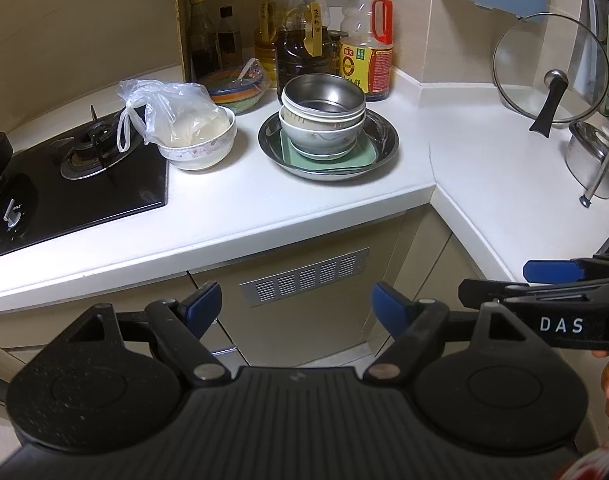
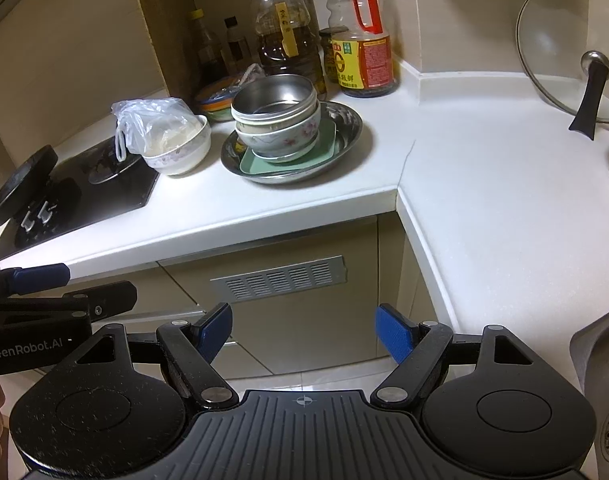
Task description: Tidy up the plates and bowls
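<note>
Ahead of and above both grippers, past the counter's front edge (image 1: 208, 236), the pile of dishes sits well back on the white counter (image 2: 484, 200): a steel bowl (image 1: 323, 94) nested on ceramic bowls (image 1: 322, 132), these on a square green plate (image 1: 356, 156) inside a round steel plate (image 1: 384, 142). The left gripper (image 1: 296, 304) and right gripper (image 2: 304, 332) hang side by side below counter height, jaws spread wide, nothing between them. The pile stands upright, with no long axis to match. Neither hand looks clearly nearer. Bare counter opens to the pile's right; a bowl holding a plastic bag (image 1: 198, 142) crowds its left, bottles (image 2: 362, 60) stand close behind.
</note>
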